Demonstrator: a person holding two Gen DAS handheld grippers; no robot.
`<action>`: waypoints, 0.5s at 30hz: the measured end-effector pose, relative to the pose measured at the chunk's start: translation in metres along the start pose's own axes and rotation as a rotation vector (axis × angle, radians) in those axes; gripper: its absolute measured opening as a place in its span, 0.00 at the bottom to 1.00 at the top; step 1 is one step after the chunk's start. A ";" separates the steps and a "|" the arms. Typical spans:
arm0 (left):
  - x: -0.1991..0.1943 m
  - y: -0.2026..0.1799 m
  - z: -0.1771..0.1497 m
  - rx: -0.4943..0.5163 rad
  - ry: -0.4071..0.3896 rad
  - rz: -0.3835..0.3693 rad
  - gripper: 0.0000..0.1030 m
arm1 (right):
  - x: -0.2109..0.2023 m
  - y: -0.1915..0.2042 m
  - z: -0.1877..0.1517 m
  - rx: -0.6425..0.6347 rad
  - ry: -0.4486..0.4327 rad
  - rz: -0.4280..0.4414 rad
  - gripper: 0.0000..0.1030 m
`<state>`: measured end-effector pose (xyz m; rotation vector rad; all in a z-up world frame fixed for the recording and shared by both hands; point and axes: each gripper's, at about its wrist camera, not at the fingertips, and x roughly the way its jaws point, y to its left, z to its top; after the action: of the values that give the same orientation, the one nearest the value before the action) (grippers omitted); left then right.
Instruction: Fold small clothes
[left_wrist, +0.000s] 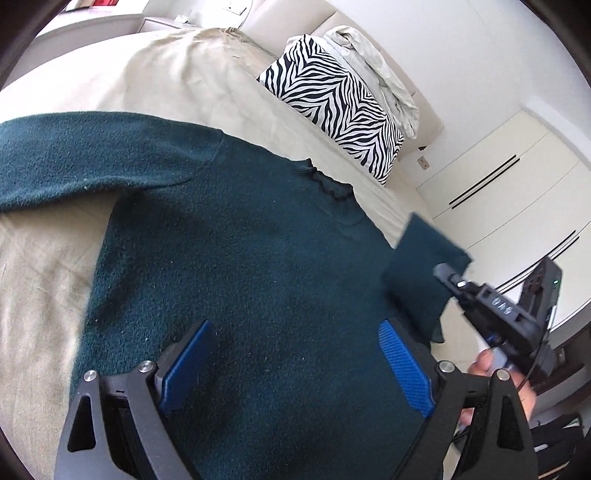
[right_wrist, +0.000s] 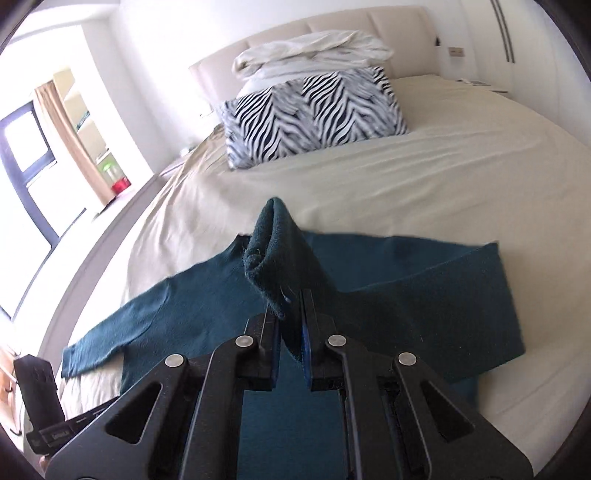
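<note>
A dark green knit sweater (left_wrist: 240, 266) lies spread flat on the beige bed sheet, neck toward the pillows. My left gripper (left_wrist: 295, 354) is open and empty, its blue pads hovering over the sweater's lower body. My right gripper (right_wrist: 290, 314) is shut on the cuff of one sleeve (right_wrist: 277, 251) and holds it lifted above the sweater's body (right_wrist: 406, 306). In the left wrist view that gripper (left_wrist: 448, 275) shows at the right with the raised sleeve end (left_wrist: 421, 269). The other sleeve (right_wrist: 114, 332) lies stretched out toward the bed's edge.
A zebra-striped pillow (right_wrist: 314, 118) and crumpled white bedding (right_wrist: 314, 51) lie at the padded headboard. Bare beige sheet (right_wrist: 461, 177) lies between sweater and pillow. A white wardrobe (left_wrist: 491, 192) stands beside the bed. A window with a curtain (right_wrist: 62, 129) is on the other side.
</note>
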<state>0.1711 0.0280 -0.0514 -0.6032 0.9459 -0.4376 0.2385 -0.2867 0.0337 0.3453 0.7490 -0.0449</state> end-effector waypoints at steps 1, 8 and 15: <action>0.002 0.003 0.002 -0.017 0.003 -0.025 0.90 | 0.020 0.017 -0.012 0.004 0.037 0.012 0.08; 0.035 -0.003 0.016 -0.075 0.066 -0.119 0.90 | 0.066 0.050 -0.117 0.040 0.192 0.127 0.58; 0.107 -0.050 0.018 -0.012 0.208 -0.098 0.75 | -0.021 -0.019 -0.150 0.212 0.092 0.176 0.61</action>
<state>0.2370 -0.0680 -0.0766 -0.6252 1.1205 -0.5902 0.1205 -0.2582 -0.0596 0.6175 0.8040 0.0584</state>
